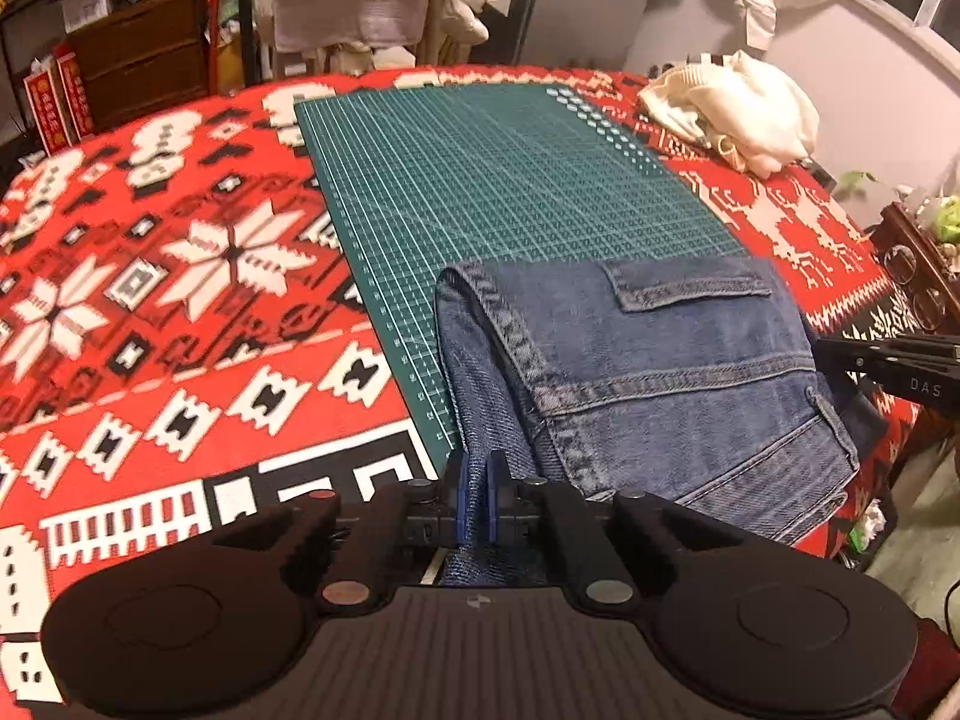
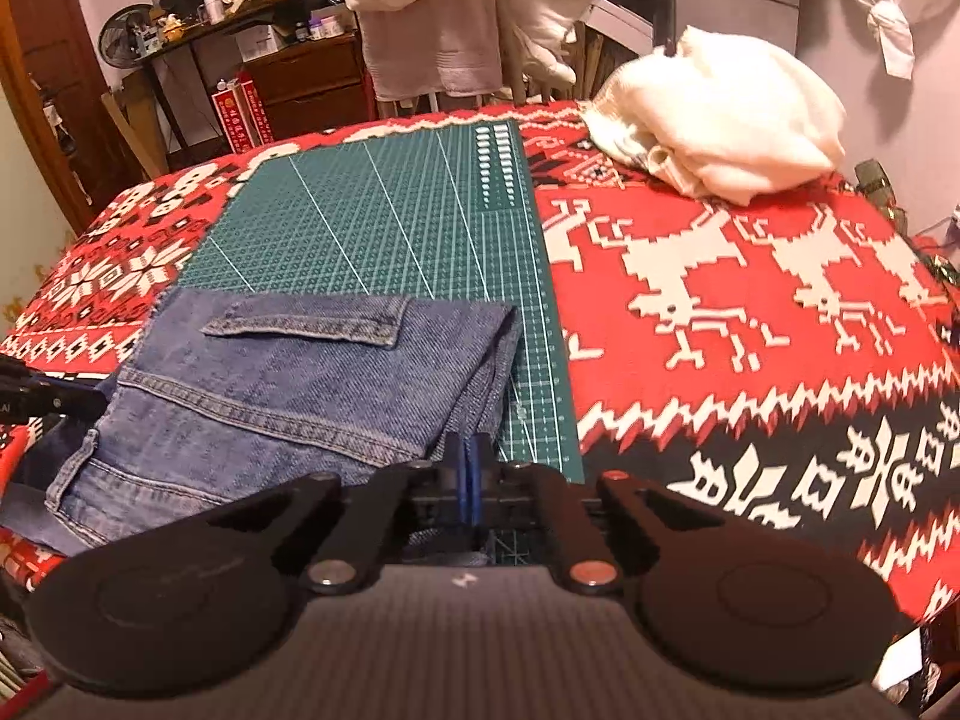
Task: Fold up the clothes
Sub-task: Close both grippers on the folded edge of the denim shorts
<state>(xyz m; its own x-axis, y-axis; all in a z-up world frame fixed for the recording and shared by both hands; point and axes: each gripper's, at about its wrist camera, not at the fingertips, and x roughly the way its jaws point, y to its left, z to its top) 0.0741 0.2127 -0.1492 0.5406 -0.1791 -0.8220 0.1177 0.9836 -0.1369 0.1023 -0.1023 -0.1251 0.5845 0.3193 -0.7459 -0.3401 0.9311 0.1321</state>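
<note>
Left wrist view: my left gripper (image 1: pixel 477 483) clenches a denim fold of the jeans (image 1: pixel 654 372), lower centre on the green mat (image 1: pixel 480 180).

Right wrist view: my right gripper (image 2: pixel 467 468) pinches their other edge. Uneven pulling could skew the fold, I judge.

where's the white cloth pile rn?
The white cloth pile sits at the far right corner of the red blanket, right of the green mat and well beyond the jeans; both wrist views show it.
</note>
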